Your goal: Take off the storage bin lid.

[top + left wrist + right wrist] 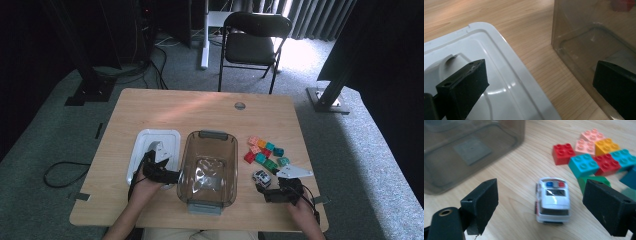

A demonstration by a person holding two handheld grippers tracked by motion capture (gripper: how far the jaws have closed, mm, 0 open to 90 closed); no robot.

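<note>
A small white toy police car (553,200) (261,177) stands on the table between the wide-apart jaws of my right gripper (549,206) (267,192), which is open and not touching it. Beyond the car lies a cluster of coloured bricks (596,155) (265,152). A clear smoky plastic bin (207,167) (469,150) (596,45) sits mid-table with nothing loose inside. Left of it lies a white lid (152,150) (499,82). My left gripper (167,175) (539,85) is open, one jaw over the lid, the other by the bin's wall.
The wooden table (200,110) has bare room behind the bin and lid. A round grommet (240,105) sits near the far edge. Beyond the table stands a black folding chair (252,42), and cables (65,172) trail on the carpet at left.
</note>
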